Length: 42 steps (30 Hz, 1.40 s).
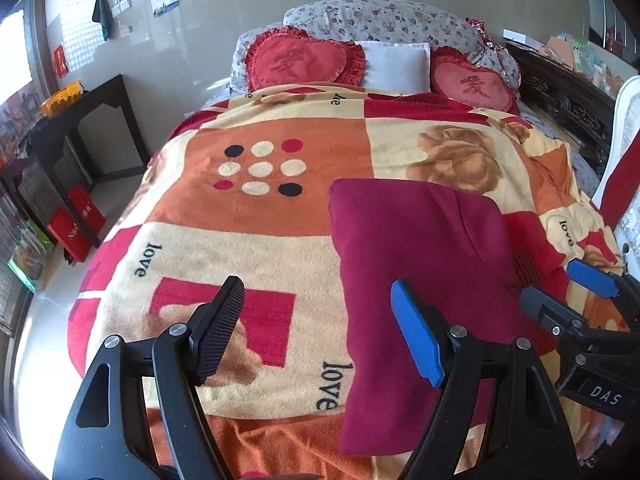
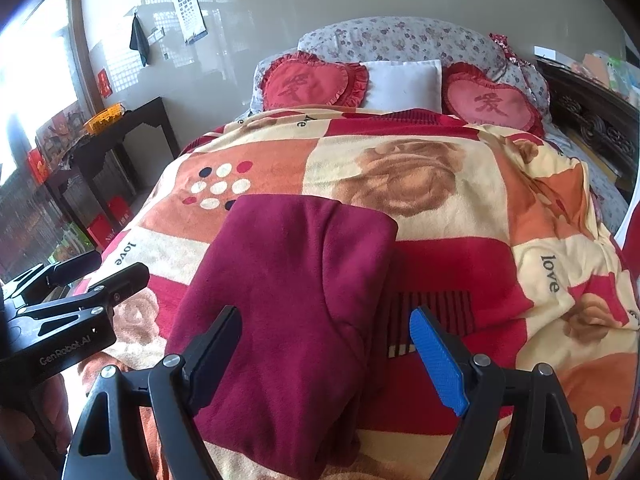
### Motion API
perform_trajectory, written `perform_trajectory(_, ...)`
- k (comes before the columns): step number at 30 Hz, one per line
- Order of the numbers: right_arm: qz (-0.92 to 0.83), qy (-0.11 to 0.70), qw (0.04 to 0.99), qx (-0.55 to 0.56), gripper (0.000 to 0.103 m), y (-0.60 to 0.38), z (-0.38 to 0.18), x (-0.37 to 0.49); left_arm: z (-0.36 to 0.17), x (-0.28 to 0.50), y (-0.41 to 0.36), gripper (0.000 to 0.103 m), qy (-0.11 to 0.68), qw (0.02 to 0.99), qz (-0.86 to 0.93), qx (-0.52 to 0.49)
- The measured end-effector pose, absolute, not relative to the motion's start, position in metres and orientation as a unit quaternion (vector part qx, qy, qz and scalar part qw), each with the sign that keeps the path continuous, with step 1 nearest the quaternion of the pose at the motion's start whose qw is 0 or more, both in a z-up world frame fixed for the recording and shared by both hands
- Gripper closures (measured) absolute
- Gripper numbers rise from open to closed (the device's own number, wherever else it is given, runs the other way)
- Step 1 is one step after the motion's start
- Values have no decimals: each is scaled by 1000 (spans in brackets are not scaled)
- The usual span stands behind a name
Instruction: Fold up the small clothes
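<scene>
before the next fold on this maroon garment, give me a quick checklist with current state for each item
1. Maroon garment lies flat on the patterned blanket, already folded into a long strip: ok.
2. Left gripper open and empty: ok.
3. Right gripper open and empty, over the garment's near end: ok.
4. The two grippers are apart, not crossing: ok.
5. Bare blanket beyond the garment's far edge for the next fold: ok.
6. Layers underneath lie even, with no bunching: cannot tell, as only the top surface shows.
</scene>
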State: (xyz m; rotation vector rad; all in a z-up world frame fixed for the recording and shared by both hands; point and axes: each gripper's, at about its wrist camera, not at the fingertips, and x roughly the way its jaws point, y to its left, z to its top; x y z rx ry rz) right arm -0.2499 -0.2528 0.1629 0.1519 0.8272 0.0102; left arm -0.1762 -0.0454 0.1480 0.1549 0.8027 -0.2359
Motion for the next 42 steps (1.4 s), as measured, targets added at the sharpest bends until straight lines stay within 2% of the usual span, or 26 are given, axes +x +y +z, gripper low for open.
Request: perform_trajectory(42, -19, 439, 896, 69, 19, -266, 136, -203, 116, -125, -64, 27, 441, 880, -171, 36)
